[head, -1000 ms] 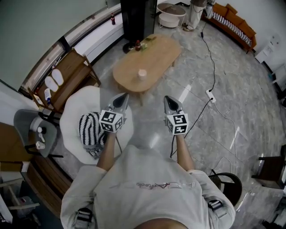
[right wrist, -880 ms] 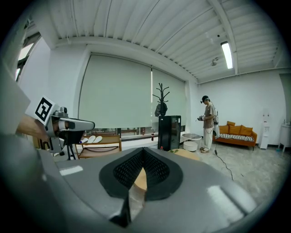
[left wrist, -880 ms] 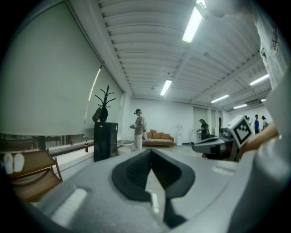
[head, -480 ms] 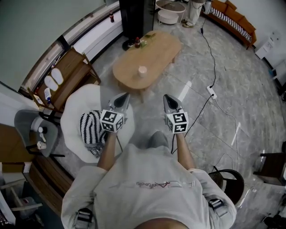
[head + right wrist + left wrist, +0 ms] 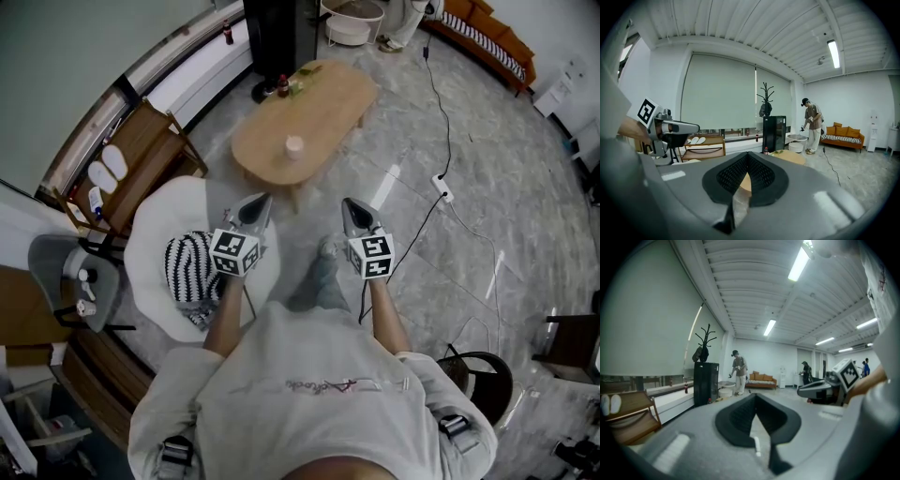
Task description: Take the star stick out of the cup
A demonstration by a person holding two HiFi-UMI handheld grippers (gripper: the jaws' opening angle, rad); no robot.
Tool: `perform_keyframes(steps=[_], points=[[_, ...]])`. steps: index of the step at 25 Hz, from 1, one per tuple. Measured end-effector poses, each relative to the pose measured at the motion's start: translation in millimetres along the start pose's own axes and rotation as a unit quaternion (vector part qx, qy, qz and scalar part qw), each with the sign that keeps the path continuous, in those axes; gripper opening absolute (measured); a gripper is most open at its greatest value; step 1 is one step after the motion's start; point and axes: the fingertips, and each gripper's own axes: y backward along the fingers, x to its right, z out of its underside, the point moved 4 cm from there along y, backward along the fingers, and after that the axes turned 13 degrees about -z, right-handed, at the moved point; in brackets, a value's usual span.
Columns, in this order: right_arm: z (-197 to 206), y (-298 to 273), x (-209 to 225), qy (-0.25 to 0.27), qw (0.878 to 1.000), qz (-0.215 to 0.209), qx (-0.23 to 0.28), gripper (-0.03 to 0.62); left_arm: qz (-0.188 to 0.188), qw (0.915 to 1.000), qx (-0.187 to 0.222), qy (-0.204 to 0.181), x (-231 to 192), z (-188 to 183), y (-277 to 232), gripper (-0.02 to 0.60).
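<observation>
A small pale cup (image 5: 294,146) stands on the oval wooden table (image 5: 328,108) ahead of me in the head view. Whatever is in it is too small to make out, so I see no star stick. My left gripper (image 5: 260,203) and right gripper (image 5: 349,205) are held side by side at chest height, well short of the table. Both are shut, with nothing between the jaws. In the left gripper view the left gripper's (image 5: 755,395) tips meet, and so do the right gripper's (image 5: 748,154) in the right gripper view, with the table (image 5: 790,156) beyond.
A white round seat with a striped cushion (image 5: 190,267) is at my left, beside a wooden rack (image 5: 141,155). A black cabinet (image 5: 279,33) stands past the table. A cable and power strip (image 5: 441,195) lie on the floor at right. A person (image 5: 812,125) stands far off.
The person's leg and foot have come forward between the two grippers. The grippers keep their pose, both still shut.
</observation>
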Motion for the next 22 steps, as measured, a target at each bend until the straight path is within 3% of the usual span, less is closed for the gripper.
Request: perform_keyframes(steps=[10,22], points=[[-8,-33,41,-0.002,1.000,-0.007,0.000,0.003,0.002,0.9999,0.004,-0.010,-13,-15,-56,-0.002],[-40,-98,124,-0.004,1.000,-0.011,0.000,0.003,-0.007,1.0000,0.001,-0.005,-44,-36,-152,-0.002]])
